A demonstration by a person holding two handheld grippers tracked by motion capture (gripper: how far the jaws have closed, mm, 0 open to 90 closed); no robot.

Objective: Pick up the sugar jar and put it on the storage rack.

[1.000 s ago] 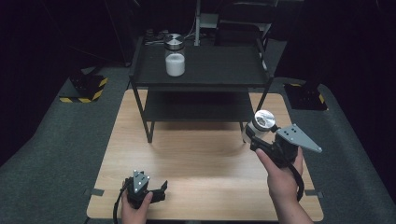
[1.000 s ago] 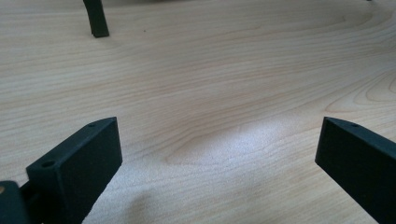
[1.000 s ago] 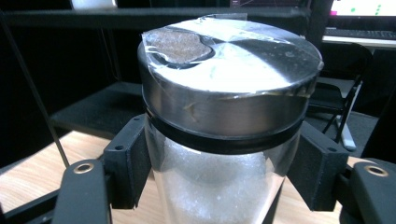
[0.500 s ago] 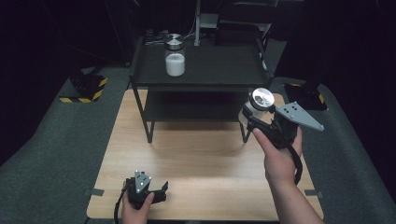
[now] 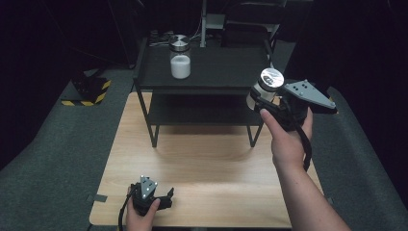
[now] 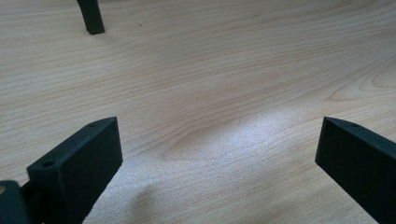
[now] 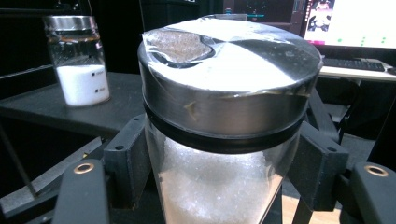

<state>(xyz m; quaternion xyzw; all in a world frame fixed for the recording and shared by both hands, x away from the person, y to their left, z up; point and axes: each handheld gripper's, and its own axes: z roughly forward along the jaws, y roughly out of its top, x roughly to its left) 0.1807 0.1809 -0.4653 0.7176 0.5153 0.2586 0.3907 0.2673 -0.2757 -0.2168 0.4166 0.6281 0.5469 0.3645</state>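
My right gripper (image 5: 259, 96) is shut on a glass jar (image 5: 266, 84) with a shiny metal lid and white powder inside. It holds the jar upright in the air at the right front corner of the black shelf (image 5: 226, 67). In the right gripper view the jar (image 7: 224, 130) sits between both black jaws. A second jar (image 5: 179, 56) of the same kind stands on the shelf's top, and the right gripper view shows this second jar (image 7: 80, 60) at far left. My left gripper (image 5: 166, 197) rests open on the wooden table (image 5: 207, 159) near its front edge, with bare wood between its jaws (image 6: 219, 154).
The black two-level shelf stands on the far half of the table; one shelf leg (image 6: 91, 16) appears in the left gripper view. Dark grey carpet (image 5: 57, 144) surrounds the table. A yellow-and-black striped block (image 5: 86, 94) lies on the floor at left.
My right hand has lifted the jar and carried it away from me, from beside the shelf's lower level to the height of its top. The left gripper has stayed put.
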